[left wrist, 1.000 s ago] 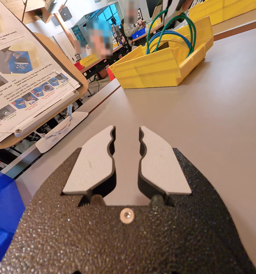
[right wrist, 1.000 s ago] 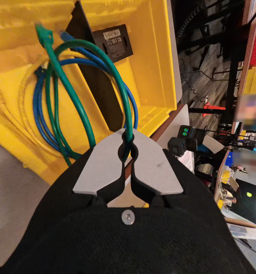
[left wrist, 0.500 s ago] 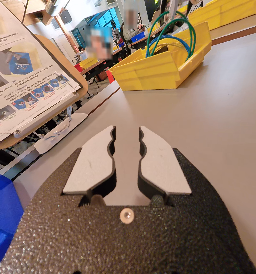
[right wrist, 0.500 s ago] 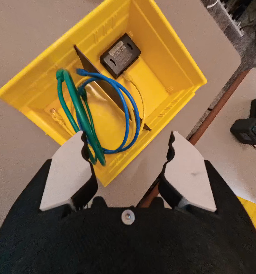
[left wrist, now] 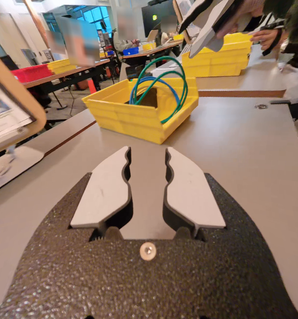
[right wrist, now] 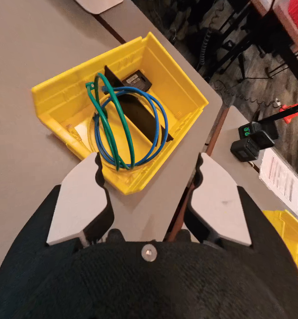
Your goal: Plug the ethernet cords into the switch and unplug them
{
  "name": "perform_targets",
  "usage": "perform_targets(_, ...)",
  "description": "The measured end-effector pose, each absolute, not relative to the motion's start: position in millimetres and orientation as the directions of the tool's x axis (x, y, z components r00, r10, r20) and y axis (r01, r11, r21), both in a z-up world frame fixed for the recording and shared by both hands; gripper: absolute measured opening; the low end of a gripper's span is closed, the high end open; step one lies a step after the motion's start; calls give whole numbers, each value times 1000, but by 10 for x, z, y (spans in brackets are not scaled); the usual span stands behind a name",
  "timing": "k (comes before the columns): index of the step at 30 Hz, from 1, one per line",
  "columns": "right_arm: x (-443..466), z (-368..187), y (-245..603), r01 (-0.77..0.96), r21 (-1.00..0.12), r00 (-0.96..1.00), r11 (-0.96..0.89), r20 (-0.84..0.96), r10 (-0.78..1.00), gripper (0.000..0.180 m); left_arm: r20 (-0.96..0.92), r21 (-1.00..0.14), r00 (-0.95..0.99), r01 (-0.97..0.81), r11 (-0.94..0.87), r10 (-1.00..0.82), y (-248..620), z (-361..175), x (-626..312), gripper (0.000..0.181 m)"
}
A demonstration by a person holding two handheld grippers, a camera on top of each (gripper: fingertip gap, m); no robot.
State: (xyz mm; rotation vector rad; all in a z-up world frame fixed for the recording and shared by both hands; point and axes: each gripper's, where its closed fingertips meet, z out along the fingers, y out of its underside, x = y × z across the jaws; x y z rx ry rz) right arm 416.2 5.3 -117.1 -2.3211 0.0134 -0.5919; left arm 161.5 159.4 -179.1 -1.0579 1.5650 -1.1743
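A: What has changed since a second ago?

B: The right claw (right wrist: 147, 170), which was pinching the green cord a second ago, has let it go and lifted away. It now hangs high over the yellow bin (right wrist: 188, 133) with its jaws spread wide and nothing between them. The left wrist view has also swung round to face the bin head-on.

A: And the left claw?

B: The left claw (left wrist: 148, 156) sits low over the grey table (left wrist: 231, 155), jaws partly open with a clear gap, holding nothing. The bin stands on the table ahead of it, apart.

A: Where are the cords?

B: All in the bin. The green ethernet cord (right wrist: 125, 124) and the blue ethernet cord (right wrist: 159, 120) stand up in loose loops that rise above the rim and arch over a black divider (right wrist: 141, 115). A yellow ethernet cord (right wrist: 74, 133) lies on the bin floor in the nearer compartment.

A: And the switch?

B: A small black ethernet switch (right wrist: 138, 82) lies in the far compartment, behind the divider. No cord is seen plugged into it.

A: Anything else?

B: In the left wrist view the right claw (left wrist: 193, 43) shows at the upper right, above the bin. A board with a printed sheet (left wrist: 4, 110) stands at the left edge.
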Motion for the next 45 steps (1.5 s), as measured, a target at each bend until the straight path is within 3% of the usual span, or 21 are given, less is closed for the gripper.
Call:
perform_targets(5,3927,-1118,-102,97,-821,847,-563,366,-387,100,-46,-956,-254,-268,116,-966,1156,-1832,2426,50)
perform_targets(9,3655,-1593,-96,66,-849,868,-524,307,-389,105,-84,-905,-165,-401,145,-983,1068,-2052,2938,65)
perform_targets(14,3310,-1881,-267,122,-852,851,-508,354,-388,98,-85,-919,-122,-374,125,-989,1079,-2069,3065,60)
perform_targets(21,2873,-2016,-488,68,-912,849,-405,266,-457,91,55,-862,-150,-506,29,-987,1112,-2242,2863,66)
perform_targets(27,2812,-2147,-474,11,-937,863,-350,185,-469,86,-48,-816,-105,-569,99,-993,1199,-2527,2893,55)
perform_targets(31,2803,-2143,-459,34,-926,862,-376,217,-458,85,-84,-827,-37,-554,91,-996,1217,-2420,3134,48)
perform_targets(34,2787,-2130,-488,42,-929,863,-368,219,-455,84,-120,-790,2,-606,94,-993,1276,-2449,3258,26)
perform_targets(38,2790,-2072,-503,43,-935,859,-352,214,-465,82,-219,-732,65,-671,120,-974,1481,-2479,3365,16)
perform_targets(45,2721,-1962,-523,85,-925,857,-370,258,-447,82,-23,-750,151,-656,-83,-988,2030,-2413,2936,2)
